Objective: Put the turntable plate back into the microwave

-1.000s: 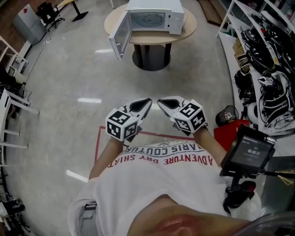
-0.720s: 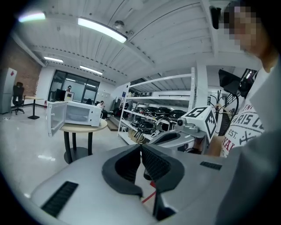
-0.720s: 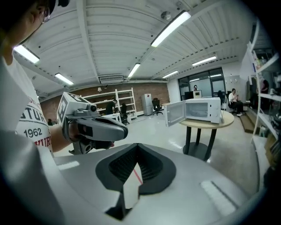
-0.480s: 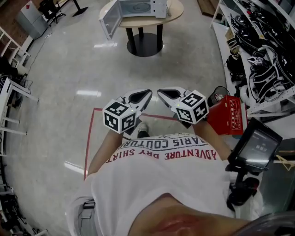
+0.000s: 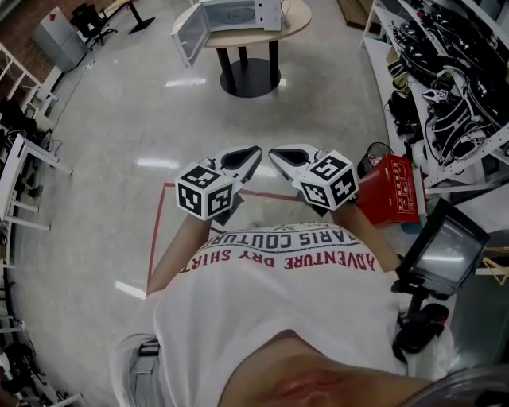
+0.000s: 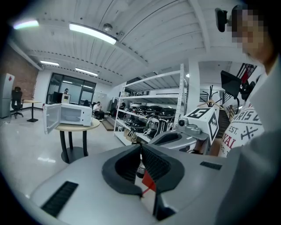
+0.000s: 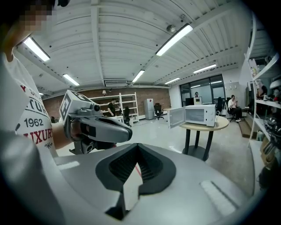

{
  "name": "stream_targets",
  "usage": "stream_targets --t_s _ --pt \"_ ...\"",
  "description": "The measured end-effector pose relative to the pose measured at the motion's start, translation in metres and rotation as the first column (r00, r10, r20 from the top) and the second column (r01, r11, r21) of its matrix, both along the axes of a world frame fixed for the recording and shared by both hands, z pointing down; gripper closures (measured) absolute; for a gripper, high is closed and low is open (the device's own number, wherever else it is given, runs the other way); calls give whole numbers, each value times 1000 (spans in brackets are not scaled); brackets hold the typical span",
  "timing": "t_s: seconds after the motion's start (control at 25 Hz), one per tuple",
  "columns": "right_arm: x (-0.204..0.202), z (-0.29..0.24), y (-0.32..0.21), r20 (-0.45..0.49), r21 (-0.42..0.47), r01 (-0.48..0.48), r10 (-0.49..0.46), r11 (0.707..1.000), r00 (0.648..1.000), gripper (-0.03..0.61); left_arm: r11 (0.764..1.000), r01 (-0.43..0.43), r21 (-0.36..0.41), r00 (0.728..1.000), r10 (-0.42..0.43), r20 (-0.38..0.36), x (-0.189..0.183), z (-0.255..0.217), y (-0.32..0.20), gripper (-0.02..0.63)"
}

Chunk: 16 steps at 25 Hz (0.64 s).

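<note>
The white microwave (image 5: 238, 14) stands on a round table (image 5: 293, 22) far across the floor, its door (image 5: 188, 36) swung open to the left. Its inside is too small to show a turntable plate. The microwave also shows in the left gripper view (image 6: 72, 115) and the right gripper view (image 7: 199, 115). My left gripper (image 5: 253, 153) and right gripper (image 5: 275, 154) hover side by side in front of the person's chest, tips nearly touching. Both are shut with nothing between the jaws (image 6: 140, 147) (image 7: 138, 149).
A red box (image 5: 390, 191) sits on the floor at the right, beside shelves full of cables (image 5: 445, 71). A screen on a stand (image 5: 441, 253) is close at the lower right. Red tape (image 5: 157, 230) marks the floor. Desks (image 5: 24, 159) line the left side.
The microwave and table have slid toward the top edge of the head view, and the red box has come further into sight. Both grippers stayed shut, side by side.
</note>
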State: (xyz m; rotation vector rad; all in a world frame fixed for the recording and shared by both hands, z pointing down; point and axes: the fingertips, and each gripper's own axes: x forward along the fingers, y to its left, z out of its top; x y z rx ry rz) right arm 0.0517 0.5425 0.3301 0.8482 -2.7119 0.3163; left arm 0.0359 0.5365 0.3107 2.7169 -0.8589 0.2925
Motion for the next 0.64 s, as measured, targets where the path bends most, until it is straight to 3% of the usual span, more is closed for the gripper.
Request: stream_targets --t_s 0.16,0.64 --pt "-1 -18 7 41 16 7 -7 1000 999 578 1000 -5 -1 1000 5 -10 1 -10 6 603" --pt "-10 -32 23 9 51 21 -22 998 1000 578 999 -5 35 1000 6 -17 -5 -25 24 603"
